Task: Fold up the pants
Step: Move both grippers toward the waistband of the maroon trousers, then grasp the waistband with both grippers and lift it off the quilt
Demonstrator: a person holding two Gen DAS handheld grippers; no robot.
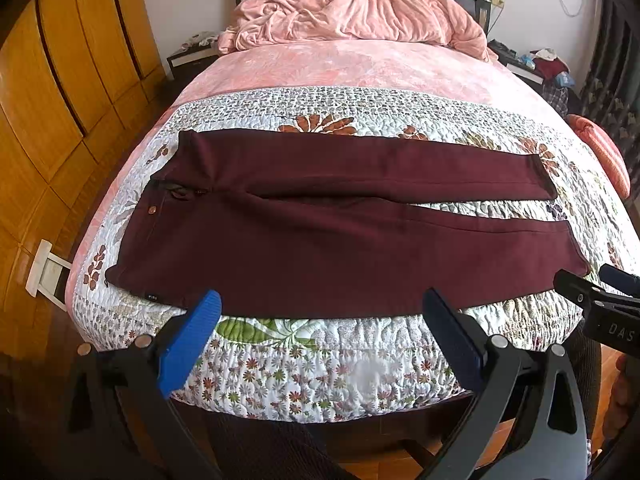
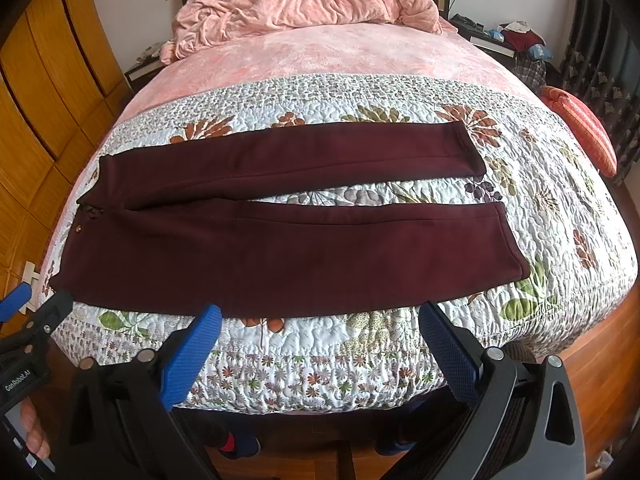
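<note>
Hovering over maroon pants [image 1: 340, 232] — flat on floral quilt [image 1: 320, 360] | left gripper [image 1: 324, 312] wide, empty | right gripper [image 2: 320, 320] — I see same

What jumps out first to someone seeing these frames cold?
The maroon pants spread flat across the foot of the bed, waist to the left, legs running right and not yet folded. They lie on a floral quilt; behind it a pink blanket is heaped at the headboard. Up close, the left gripper and right gripper stand open over the near edge, empty.
</note>
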